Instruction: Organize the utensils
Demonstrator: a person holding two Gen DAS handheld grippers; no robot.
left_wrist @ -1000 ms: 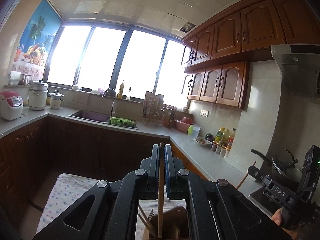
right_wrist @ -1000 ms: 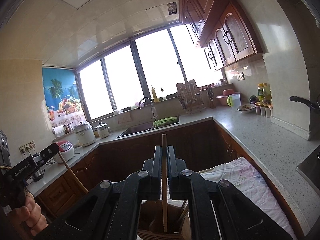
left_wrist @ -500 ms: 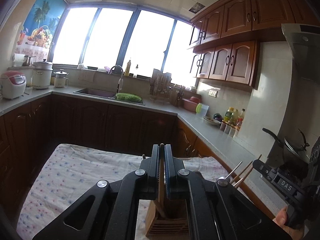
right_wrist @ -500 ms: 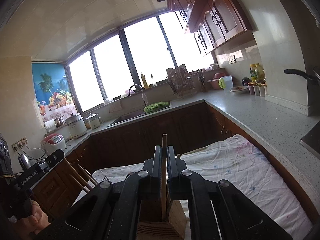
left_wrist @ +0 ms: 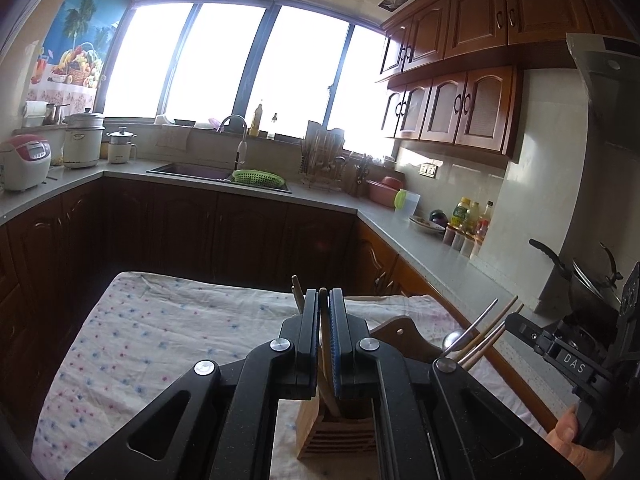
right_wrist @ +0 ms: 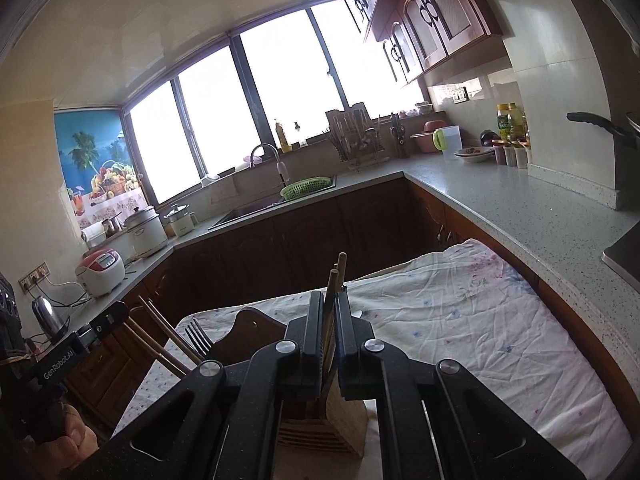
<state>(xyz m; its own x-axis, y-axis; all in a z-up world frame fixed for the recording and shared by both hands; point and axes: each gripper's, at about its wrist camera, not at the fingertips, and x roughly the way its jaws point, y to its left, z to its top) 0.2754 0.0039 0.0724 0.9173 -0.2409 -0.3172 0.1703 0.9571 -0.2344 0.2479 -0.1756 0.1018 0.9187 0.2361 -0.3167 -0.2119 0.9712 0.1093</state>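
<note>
A cloth-covered surface [left_wrist: 168, 344] fills the middle of a U-shaped kitchen, white fabric with small pink and blue specks, rumpled toward its far edge. Behind it runs a grey counter [left_wrist: 384, 224] on dark wood cabinets, with a sink [left_wrist: 192, 170] under a wide bright window and a green basket [left_wrist: 258, 178] just beside the sink. On the cloth stands the wooden utensil holder [left_wrist: 336, 432], the landmark here, slatted on its front.

The left gripper [left_wrist: 325, 308] is clamped narrow on 1 wooden chopstick [left_wrist: 323, 320], whose lower end drops into the utensil holder. The right gripper [right_wrist: 330, 312] pinches another wooden chopstick [right_wrist: 331, 292] the same way, right above the same holder.

The left wrist view alone shows a metal spoon [left_wrist: 464, 340] and more chopsticks leaning out to the right of the holder, plus the other gripper's body and a hand [left_wrist: 576, 444] at the right edge, and a pan handle [left_wrist: 546, 252] by the wall. The right wrist view alone shows a fork [right_wrist: 198, 338] standing left of the holder, a rice cooker [right_wrist: 100, 272] and a kettle [right_wrist: 48, 316] on the counter far left of it.
</note>
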